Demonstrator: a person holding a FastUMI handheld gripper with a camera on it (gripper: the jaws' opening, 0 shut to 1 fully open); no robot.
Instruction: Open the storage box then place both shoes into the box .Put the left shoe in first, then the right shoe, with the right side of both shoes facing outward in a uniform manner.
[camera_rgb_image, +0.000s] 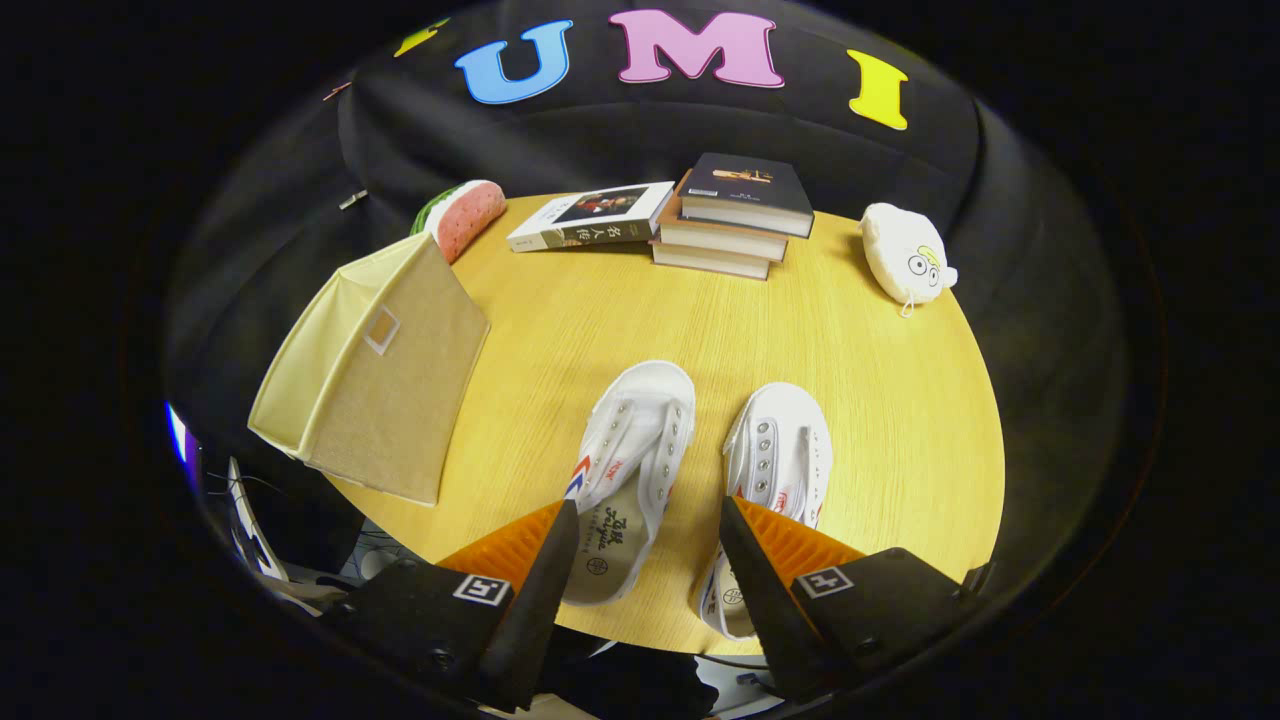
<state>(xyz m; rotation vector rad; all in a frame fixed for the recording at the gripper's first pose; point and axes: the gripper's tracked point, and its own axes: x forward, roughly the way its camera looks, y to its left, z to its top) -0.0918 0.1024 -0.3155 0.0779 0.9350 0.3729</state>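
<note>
Two white canvas shoes lie side by side on the round wooden table (880, 400), toes pointing away from me. The left shoe (630, 470) sits just ahead of and between my fingers, its heel by the left fingertip. The right shoe (775, 470) lies partly under the right finger (745, 560). A beige fabric storage box (385, 370) with its lid down stands at the table's left edge, left of the shoes. My gripper (648, 515) hovers above the near table edge, open, with nothing held.
At the far side of the table are a stack of books (735, 215), a single book (590, 218) lying beside it, a watermelon-slice plush (462, 215) behind the box, and a white plush toy (908, 255) at the right. Bare wood lies between shoes and books.
</note>
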